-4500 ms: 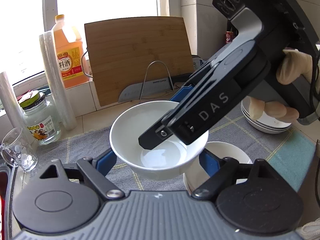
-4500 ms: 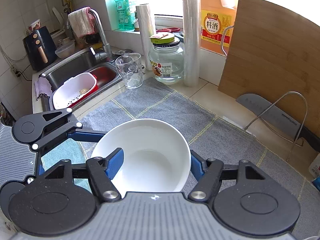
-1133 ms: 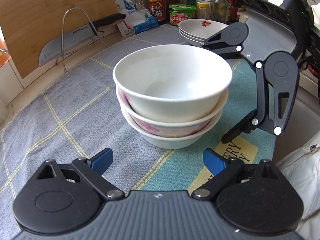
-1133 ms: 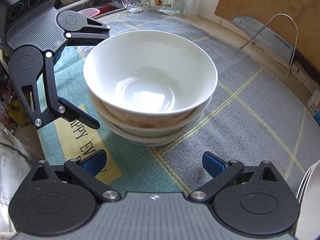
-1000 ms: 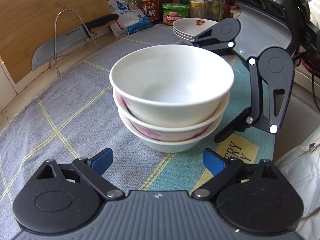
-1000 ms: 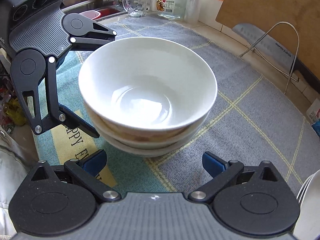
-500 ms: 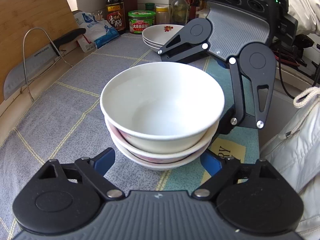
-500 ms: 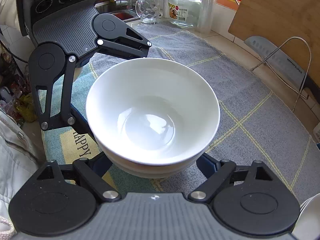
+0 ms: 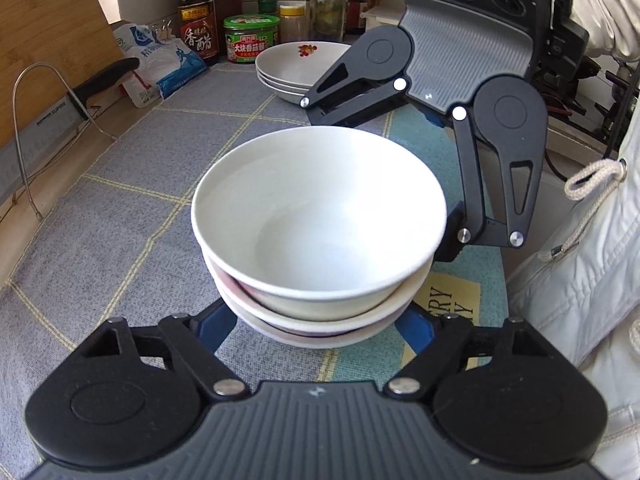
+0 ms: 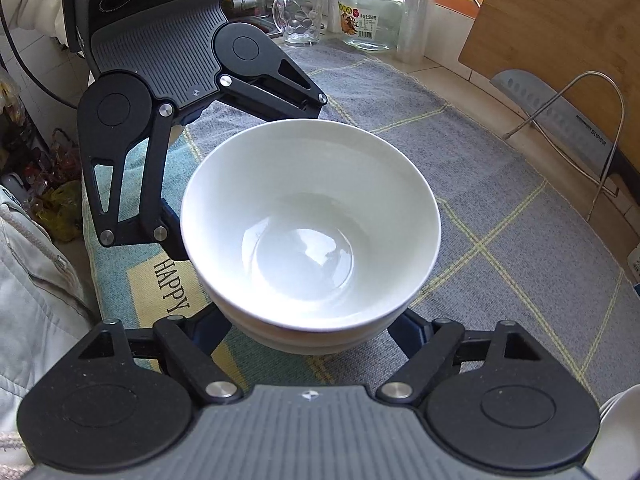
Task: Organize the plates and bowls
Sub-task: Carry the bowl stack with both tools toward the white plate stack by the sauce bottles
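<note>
Bowls nested, plates piled apart.
Both tongs, left gripper (image 9: pixel 316 326) and right gripper (image 10: pixel 310 334), closing round bowl stack (image 9: pixel 320 240); contact hidden; plate stack (image 9: pixel 298 66) untouched.

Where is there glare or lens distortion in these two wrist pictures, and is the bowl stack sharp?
Left wrist view: stack of bowls is sharp, cutting board bends near the edge. Right wrist view: window reflection shines inside the top bowl; the picture corners are black.

bowl stack (image 9: pixel 320 240) hides both grippers' fingers (image 9: pixel 214 326).
</note>
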The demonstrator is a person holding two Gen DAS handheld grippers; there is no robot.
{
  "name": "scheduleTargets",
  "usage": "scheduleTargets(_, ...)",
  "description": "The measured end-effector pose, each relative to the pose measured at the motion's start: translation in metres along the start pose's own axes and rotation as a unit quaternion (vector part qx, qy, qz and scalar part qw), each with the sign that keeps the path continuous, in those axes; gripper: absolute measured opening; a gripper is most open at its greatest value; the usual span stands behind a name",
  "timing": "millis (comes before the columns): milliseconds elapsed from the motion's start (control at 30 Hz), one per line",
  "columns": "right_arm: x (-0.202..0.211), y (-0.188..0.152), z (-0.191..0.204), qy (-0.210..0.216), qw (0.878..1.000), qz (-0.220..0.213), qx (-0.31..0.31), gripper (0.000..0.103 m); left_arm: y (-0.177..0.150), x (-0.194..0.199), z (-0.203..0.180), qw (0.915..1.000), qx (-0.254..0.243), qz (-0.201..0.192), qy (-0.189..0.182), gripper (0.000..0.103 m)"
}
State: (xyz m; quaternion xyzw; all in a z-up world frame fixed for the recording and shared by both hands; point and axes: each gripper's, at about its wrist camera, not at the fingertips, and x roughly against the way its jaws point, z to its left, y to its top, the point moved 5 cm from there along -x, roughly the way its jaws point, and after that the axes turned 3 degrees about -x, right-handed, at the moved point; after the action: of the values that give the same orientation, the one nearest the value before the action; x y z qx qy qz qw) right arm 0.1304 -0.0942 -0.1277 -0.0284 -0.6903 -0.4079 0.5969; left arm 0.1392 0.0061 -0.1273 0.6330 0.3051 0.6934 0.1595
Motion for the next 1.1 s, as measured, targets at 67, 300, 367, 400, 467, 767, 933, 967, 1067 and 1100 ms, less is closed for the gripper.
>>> scheduleTargets(67,-0.0001,0.0001,0.0002,-0.001,1.0,0.001,-0.001,0.087,0.0008,-0.0011,0.0005,1.0,-0.003,0.002,-0.003,0.085)
scheduleTargets(300,-0.0003,0.0007,0.0006,-0.005,1.0,0.005,-0.006,0.087,0.0016,-0.0019,0.0028,0.9999,-0.01,0.007,-0.011,0.085)
scheduleTargets(367,-0.0004,0.0012,0.0011,-0.006,1.0,0.007,-0.005,0.087,0.0018,-0.0018,0.003,0.9998,-0.012,0.007,-0.013,0.085)
scheduleTargets(400,-0.0002,0.0013,0.0009,-0.006,1.0,0.008,-0.005,0.087,0.0016,-0.0018,0.003,0.9998,-0.013,0.007,-0.013,0.085)
scheduleTargets(467,-0.0002,0.0013,0.0008,-0.005,1.0,0.01,-0.006,0.087,0.0017,-0.0018,0.0029,0.9998,-0.013,0.009,-0.014,0.085)
scheduleTargets(767,-0.0002,0.0013,0.0006,-0.006,1.0,0.01,-0.012,0.087,0.0012,-0.0022,0.0042,0.9998,-0.013,0.004,-0.014,0.085)
scheduleTargets(933,-0.0006,0.0017,0.0013,-0.008,1.0,0.01,-0.015,0.087,0.0013,-0.0017,0.0027,0.9999,-0.011,0.003,-0.005,0.085)
scheduleTargets(967,-0.0006,0.0018,0.0012,-0.008,1.0,0.01,-0.016,0.087,0.0014,-0.0016,0.0025,0.9999,-0.011,0.002,-0.004,0.085)
scheduleTargets(1067,0.0008,0.0023,0.001,-0.008,1.0,0.011,-0.017,0.086,0.0023,-0.0013,0.0016,1.0,-0.006,0.004,0.001,0.085)
scheduleTargets(1100,0.0022,0.0021,0.0012,-0.008,1.0,0.011,-0.015,0.086,0.0026,-0.0007,0.0007,1.0,-0.006,0.004,0.003,0.085)
